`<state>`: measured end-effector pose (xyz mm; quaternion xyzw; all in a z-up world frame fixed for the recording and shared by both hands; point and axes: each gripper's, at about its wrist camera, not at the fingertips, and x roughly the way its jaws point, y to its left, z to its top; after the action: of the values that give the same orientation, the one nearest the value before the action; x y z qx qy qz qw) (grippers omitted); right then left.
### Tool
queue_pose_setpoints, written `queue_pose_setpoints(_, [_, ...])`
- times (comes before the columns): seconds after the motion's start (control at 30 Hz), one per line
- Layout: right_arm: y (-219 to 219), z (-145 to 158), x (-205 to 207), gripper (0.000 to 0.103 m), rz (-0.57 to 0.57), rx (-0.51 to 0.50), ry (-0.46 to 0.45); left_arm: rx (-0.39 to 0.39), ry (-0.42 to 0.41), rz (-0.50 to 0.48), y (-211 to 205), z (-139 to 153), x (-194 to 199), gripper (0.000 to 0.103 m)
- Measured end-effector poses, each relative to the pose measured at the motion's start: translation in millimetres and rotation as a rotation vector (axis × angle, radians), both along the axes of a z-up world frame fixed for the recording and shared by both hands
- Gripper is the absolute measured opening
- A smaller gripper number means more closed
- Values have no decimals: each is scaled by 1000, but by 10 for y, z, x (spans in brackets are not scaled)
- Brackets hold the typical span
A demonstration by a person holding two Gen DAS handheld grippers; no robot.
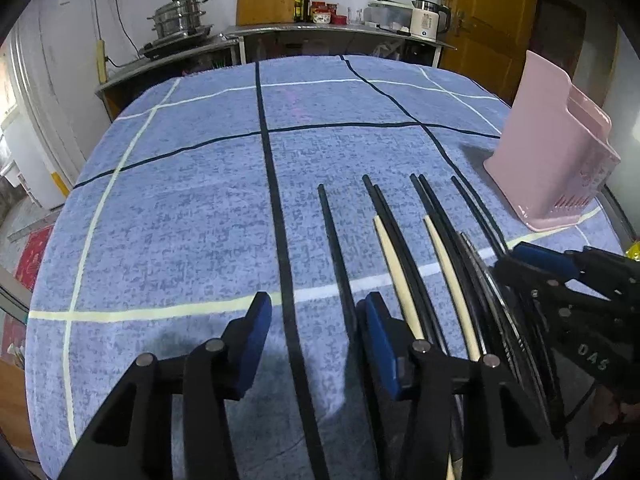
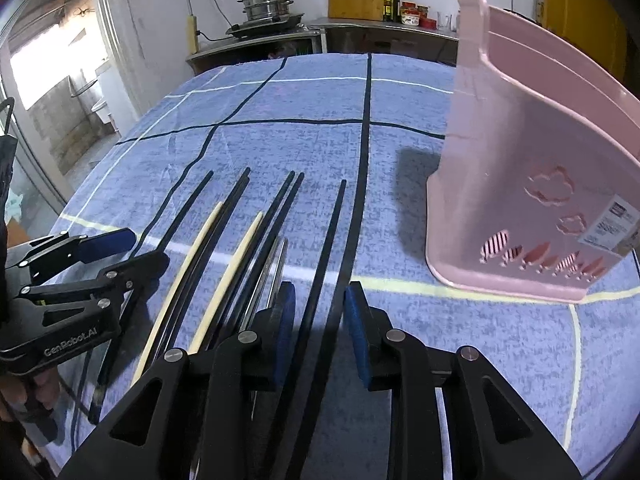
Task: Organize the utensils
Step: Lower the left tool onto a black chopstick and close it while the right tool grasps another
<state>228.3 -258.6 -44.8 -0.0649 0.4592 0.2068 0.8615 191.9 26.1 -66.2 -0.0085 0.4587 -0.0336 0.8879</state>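
Black chopsticks (image 2: 320, 272) and two cream chopsticks (image 2: 224, 280) lie side by side on the table's blue cloth (image 2: 280, 140). A pink holder (image 2: 520, 180) stands upright near the right edge.

surface cloth (image 1: 200, 200): blue woven fabric, matt, rough | holder (image 2: 520, 160): pink plastic, smooth, slight sheen | black chopsticks (image 2: 336, 248): glossy | pale chopsticks (image 1: 400, 280): matt, wood-like

the left tool (image 2: 132, 248) carries white lettering on its black body that reads "genrobot.ai". the right tool (image 1: 516, 256) shows pale characters on its black body that look like "0 a s". a paper sticker (image 2: 614, 226) on the pink holder (image 2: 520, 184) has print too small to read.
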Motion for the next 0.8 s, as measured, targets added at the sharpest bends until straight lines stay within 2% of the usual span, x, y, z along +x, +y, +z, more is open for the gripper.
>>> queue_pose_setpoints(0.13, [93,-5,128,19,-5,-11,9,-23,20,-2,-19,-3,158,50])
queue_pose_setpoints(0.2, [107,-8,160,15,-9,-17,11,-8,28,-10,-52,-3,232,50])
queue_pose_setpoints(0.23, [123,-9,181,10,-11,-23,10,9,32,-18,-82,-5,266,50])
queue_pose_setpoints(0.3, [123,-6,189,8,-9,-24,14,36,35,-30,-123,-3,297,46])
queue_pose_setpoints(0.33, [129,-3,194,7,-6,-18,19,34,35,-31,-132,-1,306,36])
queue_pose_setpoints(0.37, [127,-3,195,6,-4,-11,21,35,34,-33,-139,8,318,21])
queue_pose_setpoints(0.5, [87,42,162,5,-1,15,20,8,46,-35,-117,23,348,8])
queue_pose_setpoints(0.63, [43,191,113,5,11,37,-7,-26,39,-29,-67,82,312,7])
queue_pose_setpoints(0.8, [-28,435,27,5,23,81,-41,-73,-6,-41,9,334,219,7])
